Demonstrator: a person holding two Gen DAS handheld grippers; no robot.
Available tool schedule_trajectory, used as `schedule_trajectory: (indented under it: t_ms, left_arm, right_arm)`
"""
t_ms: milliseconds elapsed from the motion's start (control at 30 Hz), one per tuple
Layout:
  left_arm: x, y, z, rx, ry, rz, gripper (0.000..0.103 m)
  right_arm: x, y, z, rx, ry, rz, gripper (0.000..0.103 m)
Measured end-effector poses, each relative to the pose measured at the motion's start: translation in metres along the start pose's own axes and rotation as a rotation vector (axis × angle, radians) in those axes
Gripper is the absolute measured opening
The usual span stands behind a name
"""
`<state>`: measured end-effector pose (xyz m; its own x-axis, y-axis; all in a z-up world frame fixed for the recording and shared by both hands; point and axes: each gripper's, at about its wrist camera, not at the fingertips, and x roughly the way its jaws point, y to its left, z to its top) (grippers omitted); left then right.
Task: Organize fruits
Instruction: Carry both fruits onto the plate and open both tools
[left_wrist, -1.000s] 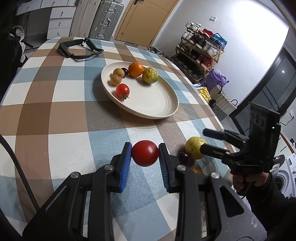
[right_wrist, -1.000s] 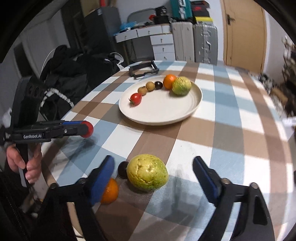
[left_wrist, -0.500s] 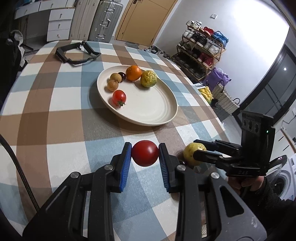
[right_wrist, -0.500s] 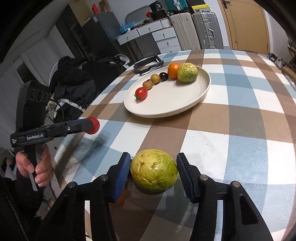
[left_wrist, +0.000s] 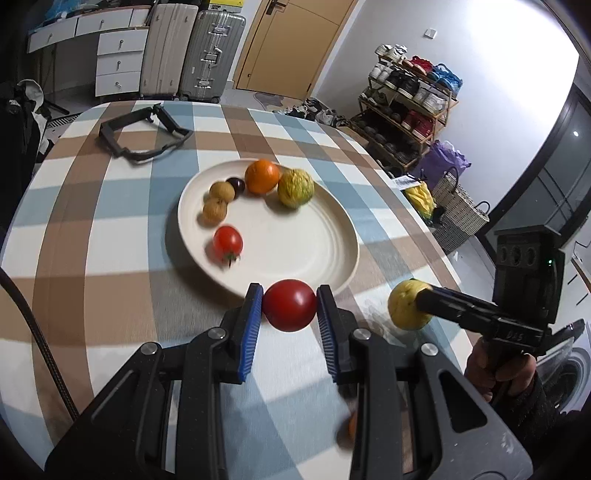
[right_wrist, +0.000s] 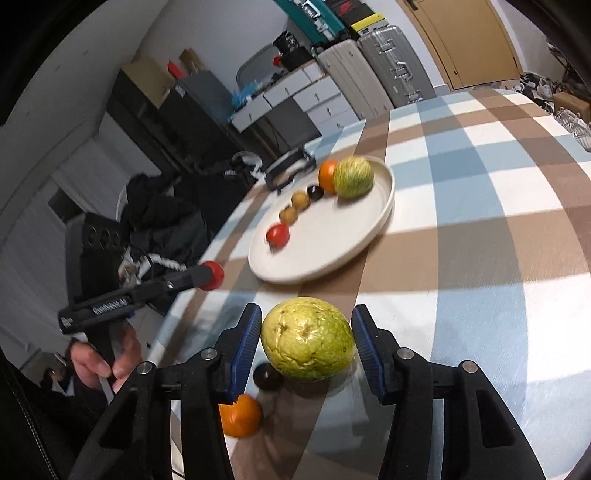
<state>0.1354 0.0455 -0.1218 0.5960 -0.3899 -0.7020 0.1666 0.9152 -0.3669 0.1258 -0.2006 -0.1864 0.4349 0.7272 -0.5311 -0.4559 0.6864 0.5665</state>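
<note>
My left gripper (left_wrist: 289, 306) is shut on a red tomato (left_wrist: 289, 305), held above the table just short of the near rim of the white plate (left_wrist: 325, 258). My right gripper (right_wrist: 306, 338) is shut on a yellow-green guava (right_wrist: 308, 339), lifted off the table; it also shows in the left wrist view (left_wrist: 408, 304). The plate holds a small tomato (left_wrist: 228, 240), two brown longans (left_wrist: 216, 210), a dark fruit (left_wrist: 236, 184), an orange (left_wrist: 262, 176) and a green guava (left_wrist: 295, 187). On the table below the right gripper lie an orange (right_wrist: 240, 415) and a dark fruit (right_wrist: 266, 376).
A black folding stand (left_wrist: 142, 134) lies at the table's far left. The checked tablecloth (left_wrist: 92, 229) covers the table; its edge is close on the right. Suitcases, drawers and a shoe rack stand beyond the table.
My right gripper has closed on the guava and lifted it off the table. My left gripper has carried the tomato forward to the plate's near rim.
</note>
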Motion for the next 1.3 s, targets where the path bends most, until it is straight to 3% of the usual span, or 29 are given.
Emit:
schedule_trajectory:
  t_ms: [167,333,667,1000,1300]
  left_arm:
    - [0.018,-0.006,0.025,-0.003,-0.005,0.006,0.027]
    - [0.034,-0.007,0.045,-0.027,-0.036,0.037,0.027]
    - [0.081,-0.008,0.064,-0.037,-0.015,0.038,0.027]
    - [0.115,0.004,0.063,-0.054,0.036,0.031,0.027]
    - [0.122,0.013,0.068,-0.071,0.045,0.022,0.027]
  right_arm:
    - [-0.003,-0.009,0.029,0.023,-0.04,0.007,0.051]
    - [0.003,-0.016,0.069,0.063,-0.067,0.071,0.051]
    - [0.045,-0.007,0.142,0.023,-0.073,0.092,0.051]
    - [0.116,-0.002,0.154,-0.043,0.037,0.032,0.052]
    - [0.145,0.009,0.149,-0.144,0.075,-0.044,0.052]
